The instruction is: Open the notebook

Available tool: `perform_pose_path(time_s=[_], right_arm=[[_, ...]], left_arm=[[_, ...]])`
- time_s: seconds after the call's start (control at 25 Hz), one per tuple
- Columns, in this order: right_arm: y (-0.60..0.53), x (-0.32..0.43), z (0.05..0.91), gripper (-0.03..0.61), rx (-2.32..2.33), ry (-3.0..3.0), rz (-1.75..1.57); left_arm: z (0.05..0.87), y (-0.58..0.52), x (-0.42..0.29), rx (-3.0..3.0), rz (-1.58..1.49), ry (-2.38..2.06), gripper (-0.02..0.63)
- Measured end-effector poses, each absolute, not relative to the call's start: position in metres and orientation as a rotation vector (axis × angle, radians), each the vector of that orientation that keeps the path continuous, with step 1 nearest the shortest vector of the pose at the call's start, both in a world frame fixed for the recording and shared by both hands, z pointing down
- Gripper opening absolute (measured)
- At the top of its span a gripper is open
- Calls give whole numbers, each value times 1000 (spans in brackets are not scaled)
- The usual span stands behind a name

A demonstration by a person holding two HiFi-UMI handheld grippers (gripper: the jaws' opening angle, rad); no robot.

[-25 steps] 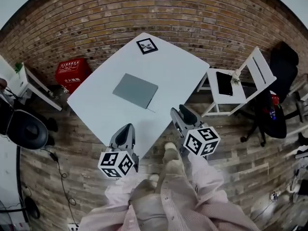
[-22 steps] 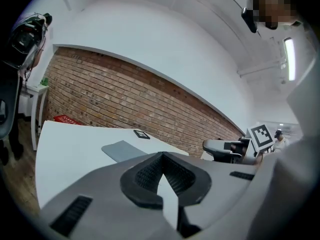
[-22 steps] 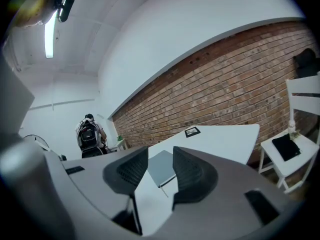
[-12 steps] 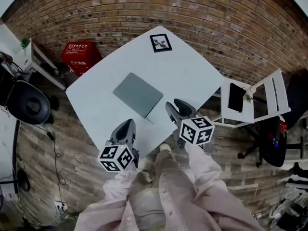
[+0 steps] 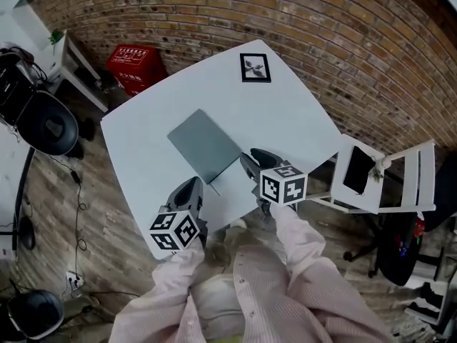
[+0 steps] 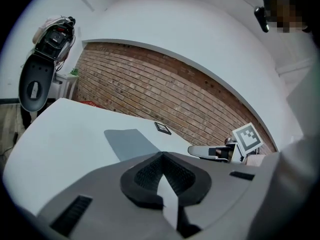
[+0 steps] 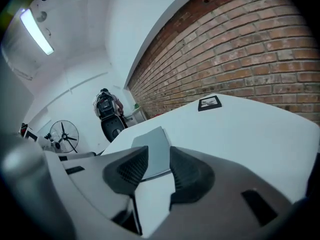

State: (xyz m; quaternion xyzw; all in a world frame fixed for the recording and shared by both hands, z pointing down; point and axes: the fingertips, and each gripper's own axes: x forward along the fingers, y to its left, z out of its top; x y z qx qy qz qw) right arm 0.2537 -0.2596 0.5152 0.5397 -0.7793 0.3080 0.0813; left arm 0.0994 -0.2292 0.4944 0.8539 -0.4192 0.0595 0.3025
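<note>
Left fingers (image 6: 142, 176) pressed together at the tips, nothing between them. Right fingers (image 7: 190, 174) spread, a clear gap, nothing pinched; the notebook's near edge shows through the gap.

Left gripper (image 5: 189, 186) over the near table edge, short of the notebook (image 5: 203, 145) and apart from it. Right gripper (image 5: 251, 157) just beside the notebook's near right corner; cannot tell if it touches. Nothing stands between either gripper and the notebook.

Notebook grey, closed, flat, about mid white table (image 5: 285, 120), turned at an angle to the person. Thin line off its near edge, too small to make out. Framed marker card (image 5: 255, 68) at the far table corner, well apart from the notebook.

Around the table:
- red crate (image 5: 136, 63) on the floor by the brick wall (image 5: 343, 27)
- black office chair (image 5: 46, 123) at left
- white chair (image 5: 382, 184) at right with a flat black item (image 5: 357, 170) on it, kind unclear
- floor fan (image 7: 62, 134), seen in the right gripper view only

Person's pale sleeves (image 5: 300, 245) cover the grips. Gripper bodies hide the near table in both gripper views.
</note>
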Motion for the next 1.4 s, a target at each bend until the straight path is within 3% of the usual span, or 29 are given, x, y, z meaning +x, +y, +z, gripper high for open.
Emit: perform_pose_path(time_s=[1.24,1.4], right_arm=[[-297,228,593,130,1044,-2120,1126],[-299,227,592,103,1007,-2130,1168]], left_arm=[[539,-248,101,2103,183,-1210,-8],[538,-249,98,2093,169,-1219,-8]])
